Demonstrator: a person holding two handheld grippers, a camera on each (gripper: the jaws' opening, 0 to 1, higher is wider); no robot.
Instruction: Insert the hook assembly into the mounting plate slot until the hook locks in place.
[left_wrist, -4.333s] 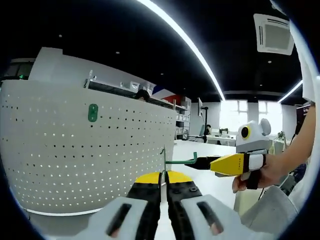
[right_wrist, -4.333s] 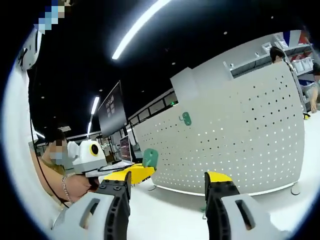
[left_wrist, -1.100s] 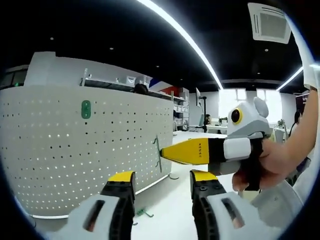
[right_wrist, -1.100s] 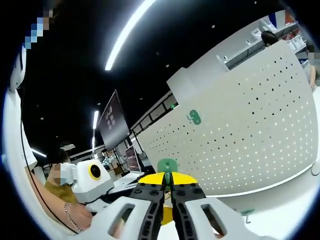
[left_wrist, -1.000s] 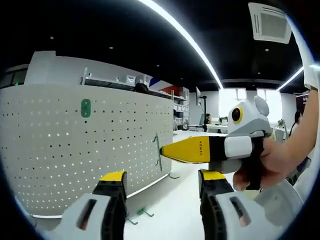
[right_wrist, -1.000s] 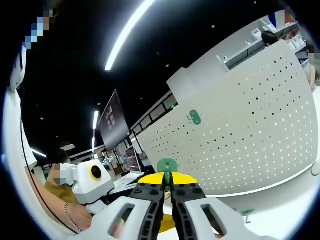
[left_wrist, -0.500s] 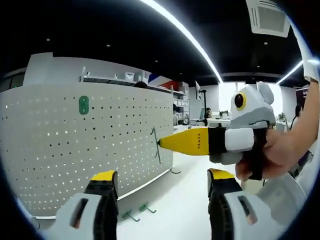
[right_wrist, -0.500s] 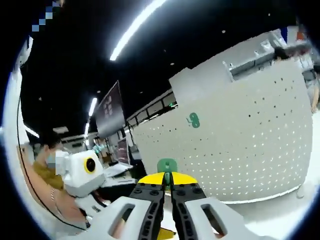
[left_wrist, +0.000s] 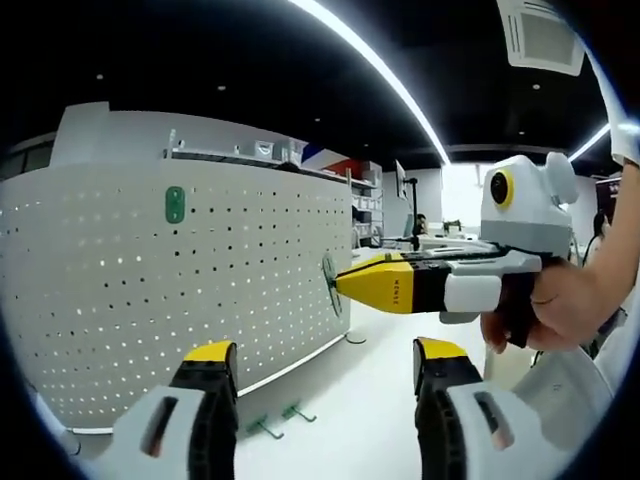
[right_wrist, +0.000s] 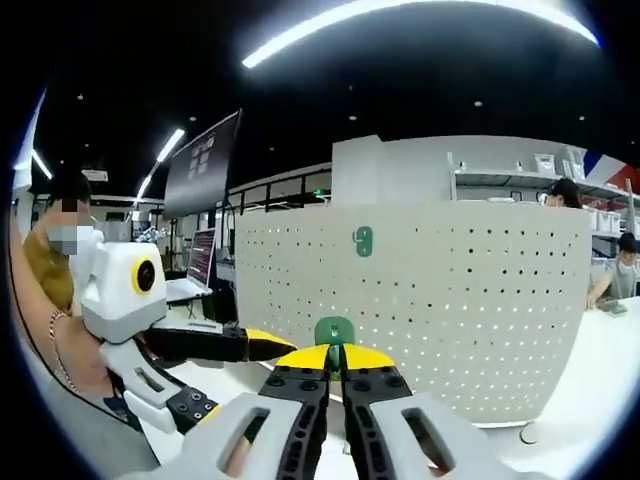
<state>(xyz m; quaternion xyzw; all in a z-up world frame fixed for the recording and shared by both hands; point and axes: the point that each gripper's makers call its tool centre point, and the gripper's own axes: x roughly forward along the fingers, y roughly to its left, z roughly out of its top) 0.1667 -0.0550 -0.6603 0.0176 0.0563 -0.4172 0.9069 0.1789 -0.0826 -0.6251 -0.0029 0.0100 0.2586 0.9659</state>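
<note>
Left gripper (left_wrist: 318, 362): jaws apart, nothing between them. Ahead of it stands the white pegboard (left_wrist: 150, 290), upright, with one green hook (left_wrist: 175, 204) already mounted high on its face. Two more spare hooks (left_wrist: 278, 419) lie on the white table (left_wrist: 350, 400) just past the left jaw tip, near the pegboard's foot.

The right gripper (left_wrist: 345, 283) comes in from the right of the left gripper view, held by a hand (left_wrist: 555, 310); its yellow tips are together on a green hook plate (left_wrist: 329, 282), which sits close to the pegboard's edge. Whether the plate touches the board cannot be told.

Right gripper view: own jaws (right_wrist: 333, 362) clamped on the same plate (right_wrist: 334, 331), seen face-on here rather than edge-on. The pegboard (right_wrist: 450, 290) lies straight ahead, its mounted hook (right_wrist: 363, 240) above the tips. The left gripper (right_wrist: 245, 345) reaches in from the left.
</note>
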